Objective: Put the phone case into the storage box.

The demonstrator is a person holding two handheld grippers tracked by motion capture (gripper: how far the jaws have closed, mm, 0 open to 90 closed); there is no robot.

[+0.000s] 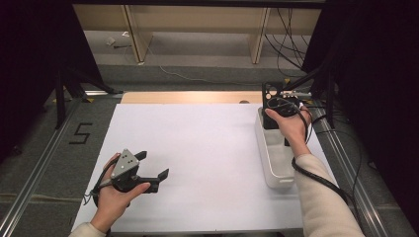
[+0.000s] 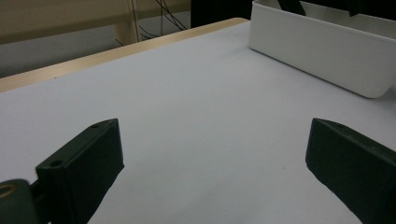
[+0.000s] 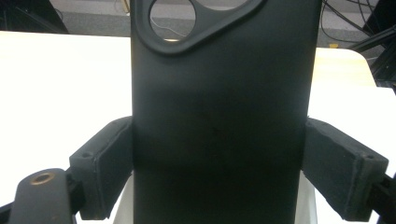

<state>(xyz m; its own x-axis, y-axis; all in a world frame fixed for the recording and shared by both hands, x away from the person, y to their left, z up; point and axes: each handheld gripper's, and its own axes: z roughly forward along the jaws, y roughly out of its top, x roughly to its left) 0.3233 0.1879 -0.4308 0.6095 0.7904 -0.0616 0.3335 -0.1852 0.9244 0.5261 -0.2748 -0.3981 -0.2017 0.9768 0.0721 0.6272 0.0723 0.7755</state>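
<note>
Your right hand-held gripper (image 1: 279, 105) was clamped on a black phone case (image 3: 219, 116), its jaws pressing the case's two long edges. In the right gripper view the case stood upright between the pads, its camera cut-out at the top. In the high view you held it above the far end of the white bin (image 1: 273, 163), which sat along the right edge of the bench (image 1: 197, 148). The case's lower part reached down toward the bin's open top; whether it touched the bin's floor could not be told.

Your left hand-held gripper (image 1: 150, 170) rested low near the front left of the bench, jaws wide with nothing between them, well apart from the bin. Its own view looked across bare white surface to the bin's side wall (image 2: 322, 56).

Nothing lay on the bench between your two hands. Beyond the far edge ran a strip of wooden edging (image 1: 190, 97), and cables (image 1: 289, 44) hung and trailed on the floor behind. A black stand leg (image 1: 60, 98) stood off to the left, beside a "5" marked on the floor (image 1: 80, 133).
</note>
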